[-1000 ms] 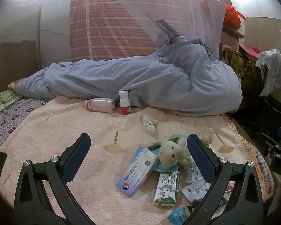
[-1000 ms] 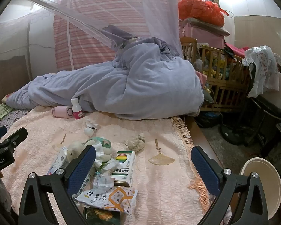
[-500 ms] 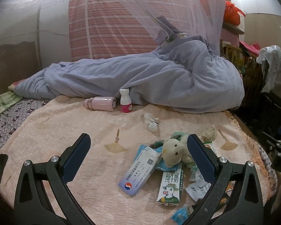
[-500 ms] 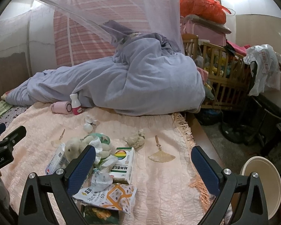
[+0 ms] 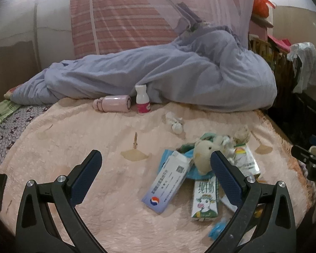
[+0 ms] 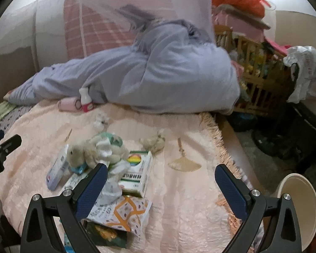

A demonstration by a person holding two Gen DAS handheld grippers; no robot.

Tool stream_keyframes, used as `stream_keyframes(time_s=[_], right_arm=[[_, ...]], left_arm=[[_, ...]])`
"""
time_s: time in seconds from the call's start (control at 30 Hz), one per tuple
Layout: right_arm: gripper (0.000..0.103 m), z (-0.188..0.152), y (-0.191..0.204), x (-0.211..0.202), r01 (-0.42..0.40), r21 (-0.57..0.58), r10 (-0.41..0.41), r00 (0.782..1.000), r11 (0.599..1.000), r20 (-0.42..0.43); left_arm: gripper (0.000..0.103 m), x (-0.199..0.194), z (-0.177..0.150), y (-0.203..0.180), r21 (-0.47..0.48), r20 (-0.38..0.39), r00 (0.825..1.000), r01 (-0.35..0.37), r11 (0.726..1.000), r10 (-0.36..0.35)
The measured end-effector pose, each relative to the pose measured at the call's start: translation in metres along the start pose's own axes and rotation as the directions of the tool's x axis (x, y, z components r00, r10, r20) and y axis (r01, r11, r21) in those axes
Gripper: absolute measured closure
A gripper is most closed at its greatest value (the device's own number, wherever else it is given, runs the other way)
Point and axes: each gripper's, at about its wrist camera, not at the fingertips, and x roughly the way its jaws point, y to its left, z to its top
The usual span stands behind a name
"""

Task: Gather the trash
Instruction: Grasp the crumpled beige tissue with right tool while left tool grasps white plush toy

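Hiding part of milk carton [image 5: 204, 200], left hand-held gripper [image 5: 155, 175], right view blurred

Right view motion-blurred; snack packet [image 6: 107, 235] partly hidden behind right tongs [image 6: 161, 186].

Peach-pink bedspread [image 5: 78, 139] with fan motifs and a fringed edge. Lavender-grey duvet [image 5: 179, 73] heaped behind. Pink flask [image 5: 113, 103]; white bottle [image 5: 142, 102] with a red label. Cream plush toy [image 5: 204, 154] on teal cloth. White-and-blue carton [image 5: 168, 181] with a red-and-blue roundel. Green-and-white milk carton [image 5: 205, 200] with a cow picture. White box [image 6: 139, 168] with a rainbow mark. Orange-patterned white wrapper [image 6: 120, 215]. Pink-and-white striped curtain [image 5: 120, 21]. Orange bag [image 6: 238, 0]. Cream bin [image 6: 299, 208].
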Motion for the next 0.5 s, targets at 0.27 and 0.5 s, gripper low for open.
stream_keyframes(time_s=[0.27, 0.5], right_arm=[[0.010, 0.007, -0.003, 0.057, -0.074, -0.021, 0.071, 0.992, 0.997, -0.103], [0.016, 0.033, -0.001, 0.133, -0.112, 0.003, 0.111, 0.976, 0.994, -0.186]], left_arm=[[0.001, 0.020, 0.001, -0.014, 0.017, -0.048, 0.996, 0.077, 0.997, -0.076], [0.001, 0.056, 0.004, -0.039, 0.041, -0.124, 0.980, 0.161, 0.986, -0.155]])
